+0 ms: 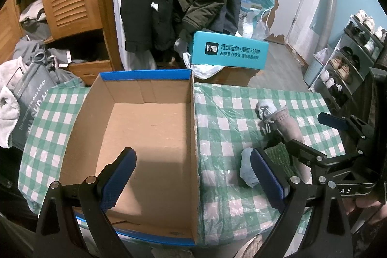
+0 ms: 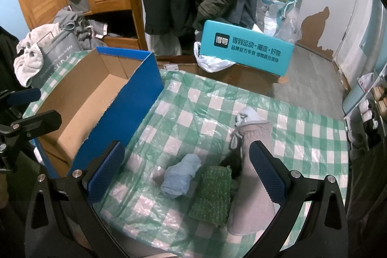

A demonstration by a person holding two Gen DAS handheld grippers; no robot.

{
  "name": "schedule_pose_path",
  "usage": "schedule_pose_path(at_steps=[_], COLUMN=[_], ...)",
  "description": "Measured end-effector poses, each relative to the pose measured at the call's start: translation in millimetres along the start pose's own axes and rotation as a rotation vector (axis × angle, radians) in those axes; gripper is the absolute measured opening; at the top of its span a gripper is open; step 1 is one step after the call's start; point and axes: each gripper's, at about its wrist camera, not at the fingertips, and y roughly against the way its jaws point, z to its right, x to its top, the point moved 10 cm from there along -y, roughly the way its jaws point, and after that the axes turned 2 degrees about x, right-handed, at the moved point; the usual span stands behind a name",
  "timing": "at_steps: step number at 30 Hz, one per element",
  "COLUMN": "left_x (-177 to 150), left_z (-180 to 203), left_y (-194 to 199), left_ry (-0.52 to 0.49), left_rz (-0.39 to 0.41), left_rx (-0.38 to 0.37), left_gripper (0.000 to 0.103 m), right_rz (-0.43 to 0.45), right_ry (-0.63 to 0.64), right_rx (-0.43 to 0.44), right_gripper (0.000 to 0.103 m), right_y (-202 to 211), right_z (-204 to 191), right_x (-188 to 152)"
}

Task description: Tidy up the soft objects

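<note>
Left gripper (image 1: 193, 181): fingers spread, empty, above cardboard box (image 1: 145, 127). Right gripper (image 2: 186, 174): fingers spread, empty, over blue sock roll (image 2: 181, 179), green knit piece (image 2: 212, 195), beige sock (image 2: 254, 161) on checked tabletop (image 2: 193, 113).

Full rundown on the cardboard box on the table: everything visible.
The cardboard box is an open, lidless shoebox-style carton: plain brown corrugated inside, blue outside, with a blue rim strip along its top edge. Its floor is bare; nothing lies in it. It sits upright on the green-and-white checked tablecloth, left of the soft items, which lie apart from it. The open left gripper hovers above its near end and right wall; no contact is visible.
</note>
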Motion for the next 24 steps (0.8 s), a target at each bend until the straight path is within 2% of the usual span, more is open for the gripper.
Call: schedule_pose_path(at_steps=[16,24], left_x=[-16,-13], left_z=[15,26], left_y=[0,-20], left_ry=[-0.011,-0.023], left_rz=[-0.016,-0.06], left_rx=[0.005,-0.019], left_gripper=[0.096,0.097], right_rz=[-0.009,-0.031], right_ry=[-0.01,-0.038], right_rx=[-0.005,-0.034], right_gripper=[0.101,0.101], right_y=[1,-4], right_z=[7,25], right_x=[-3,-10])
